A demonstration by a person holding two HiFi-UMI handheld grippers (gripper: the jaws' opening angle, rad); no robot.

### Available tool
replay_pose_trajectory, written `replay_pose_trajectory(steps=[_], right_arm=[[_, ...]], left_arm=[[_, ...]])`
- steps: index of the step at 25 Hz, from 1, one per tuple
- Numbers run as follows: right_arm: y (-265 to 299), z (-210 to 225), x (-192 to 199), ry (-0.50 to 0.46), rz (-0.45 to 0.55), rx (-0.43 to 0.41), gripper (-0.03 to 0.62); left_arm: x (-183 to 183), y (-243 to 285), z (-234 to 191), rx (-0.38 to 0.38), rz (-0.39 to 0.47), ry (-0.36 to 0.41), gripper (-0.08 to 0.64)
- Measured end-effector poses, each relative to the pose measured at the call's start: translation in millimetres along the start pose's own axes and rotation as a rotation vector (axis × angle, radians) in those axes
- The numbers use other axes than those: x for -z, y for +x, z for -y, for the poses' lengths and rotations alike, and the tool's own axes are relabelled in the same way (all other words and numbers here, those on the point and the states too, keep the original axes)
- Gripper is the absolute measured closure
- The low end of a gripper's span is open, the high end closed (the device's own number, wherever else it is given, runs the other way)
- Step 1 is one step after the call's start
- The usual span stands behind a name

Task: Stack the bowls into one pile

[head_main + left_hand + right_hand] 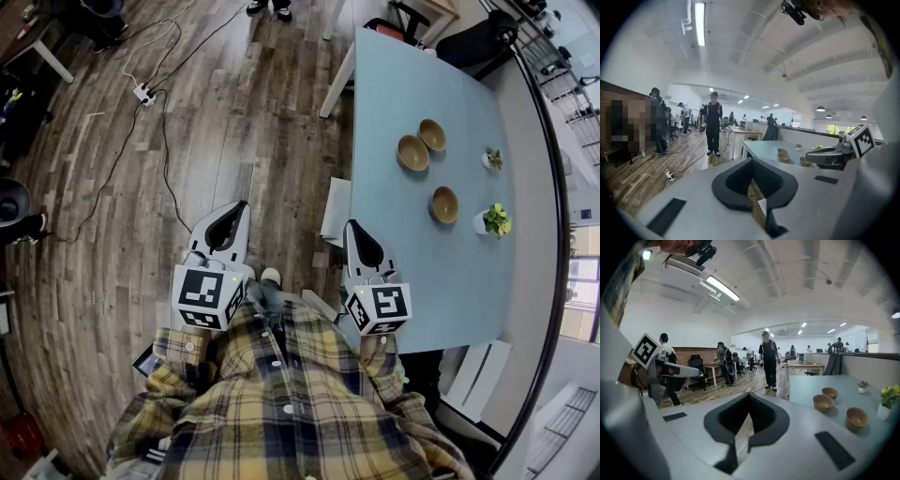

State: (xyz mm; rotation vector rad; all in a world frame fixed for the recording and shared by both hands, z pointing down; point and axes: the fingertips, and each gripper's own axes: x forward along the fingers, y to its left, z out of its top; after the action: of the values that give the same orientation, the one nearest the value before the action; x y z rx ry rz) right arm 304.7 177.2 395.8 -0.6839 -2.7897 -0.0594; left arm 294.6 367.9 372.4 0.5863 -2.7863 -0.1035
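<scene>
Bowls are all a tan, woody brown on a pale blue desk. The floor is dark brown planks, and the shirt is yellow and navy plaid. The left tool and right tool are white with black pads and black-and-white checker cubes.

Head view: standing person cut off by top edge, only shoes show. Left gripper view: bowls too small for detail, nearest bowl partly behind right gripper.
</scene>
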Motion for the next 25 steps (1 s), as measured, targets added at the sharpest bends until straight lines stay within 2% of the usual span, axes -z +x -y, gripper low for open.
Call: replay_pose_trajectory(steps=[8, 10, 19, 25], right_arm=[[-9, 10, -2, 0.058, 0.028, -0.002, 0.583], [-9, 13, -3, 0.067, 0.028, -0.012, 0.537], [7, 24, -1, 0.134, 0.003, -0.009, 0.419], [50, 36, -9, 0.161, -0.01, 0.02, 0.383]], left_arm=[[3, 1, 4, 0.005, -0.008, 0.009, 0.568], [2, 2, 3, 0.002, -0.007, 0.01, 0.568], [-3, 33, -14, 0.027, -0.016, 0.018, 0.438], [-17, 88, -33, 0.122, -0.015, 0.044, 0.399]])
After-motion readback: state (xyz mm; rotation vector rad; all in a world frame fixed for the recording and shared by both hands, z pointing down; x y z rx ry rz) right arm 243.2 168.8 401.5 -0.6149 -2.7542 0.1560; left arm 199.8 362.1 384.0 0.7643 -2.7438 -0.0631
